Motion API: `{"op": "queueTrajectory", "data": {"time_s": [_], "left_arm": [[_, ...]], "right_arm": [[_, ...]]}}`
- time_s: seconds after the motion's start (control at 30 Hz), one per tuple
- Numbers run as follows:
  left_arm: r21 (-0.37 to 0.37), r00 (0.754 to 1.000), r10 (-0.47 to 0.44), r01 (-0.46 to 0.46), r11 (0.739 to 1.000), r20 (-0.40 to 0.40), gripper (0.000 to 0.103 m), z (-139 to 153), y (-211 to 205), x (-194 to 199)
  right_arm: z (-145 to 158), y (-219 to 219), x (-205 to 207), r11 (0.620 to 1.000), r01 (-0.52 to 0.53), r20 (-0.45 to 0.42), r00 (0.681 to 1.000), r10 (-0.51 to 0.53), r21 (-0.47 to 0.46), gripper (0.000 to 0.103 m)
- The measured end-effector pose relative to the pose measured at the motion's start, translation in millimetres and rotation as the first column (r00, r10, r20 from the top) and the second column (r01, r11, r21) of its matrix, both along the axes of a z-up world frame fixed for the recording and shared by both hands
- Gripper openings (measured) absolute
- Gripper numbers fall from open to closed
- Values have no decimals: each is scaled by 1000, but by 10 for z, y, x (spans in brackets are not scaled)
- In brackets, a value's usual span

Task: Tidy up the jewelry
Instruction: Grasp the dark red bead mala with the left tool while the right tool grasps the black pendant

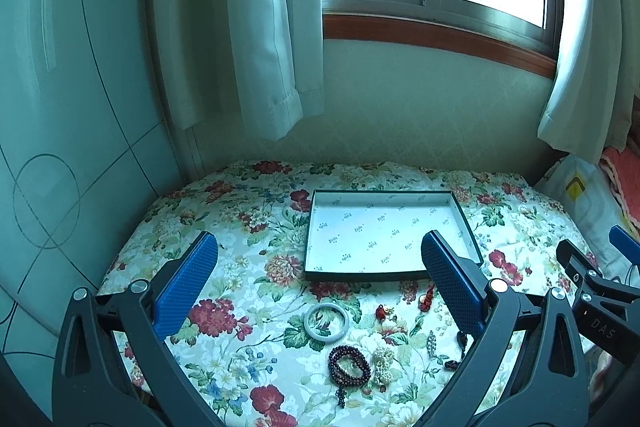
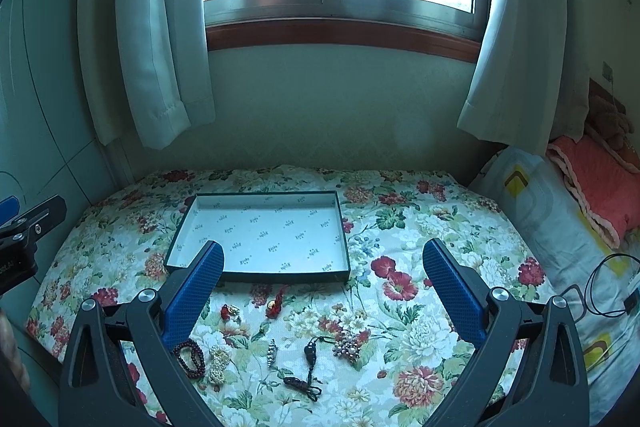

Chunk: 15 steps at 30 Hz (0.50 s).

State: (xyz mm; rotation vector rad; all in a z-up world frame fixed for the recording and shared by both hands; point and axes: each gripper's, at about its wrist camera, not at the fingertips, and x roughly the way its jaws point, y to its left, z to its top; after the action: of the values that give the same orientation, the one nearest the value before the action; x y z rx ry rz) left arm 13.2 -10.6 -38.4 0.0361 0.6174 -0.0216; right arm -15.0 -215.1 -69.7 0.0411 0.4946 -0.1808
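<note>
Left gripper [image 1: 320, 255]: jaws spread wide, holding nothing, hovering above the floral bedspread [image 1: 240, 219].
Pale bangle [image 1: 326, 321]: lying flat, nearest the left gripper, directly below and between its fingers.
Dark bead bracelet [image 1: 349, 363], pearl cluster [image 1: 383, 361], silver brooch [image 2: 272, 351], black corded pendant [image 2: 310, 353], pearl flower brooch [image 2: 347, 345]: a loose row near the front edge.
Tray [image 2: 256, 277]: empty, lying just beyond the jewelry.
Right gripper [image 2: 323, 259]: jaws spread, empty; the corded pendant, long axis pointing away, lies between them.
</note>
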Motion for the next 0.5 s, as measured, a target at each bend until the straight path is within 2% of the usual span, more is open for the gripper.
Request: {"op": "queueTrajectory", "data": {"time_s": [0.2,0.37,0.5], "left_arm": [[6,990,0,1,1000,-143,101,-602,-3,256],[6,964,13,-11,1000,-266,101,-1219,19,408],[22,946,24,-17,1000,-323,101,-1611,60,462]], "right_arm": [[-508,-208,200,1000,18,-114,993,-16,20,99],[-1030,-295,330,999,16,-229,973,-8,36,99],[-1386,-308,383,999,6,-299,954,8,47,99]]}}
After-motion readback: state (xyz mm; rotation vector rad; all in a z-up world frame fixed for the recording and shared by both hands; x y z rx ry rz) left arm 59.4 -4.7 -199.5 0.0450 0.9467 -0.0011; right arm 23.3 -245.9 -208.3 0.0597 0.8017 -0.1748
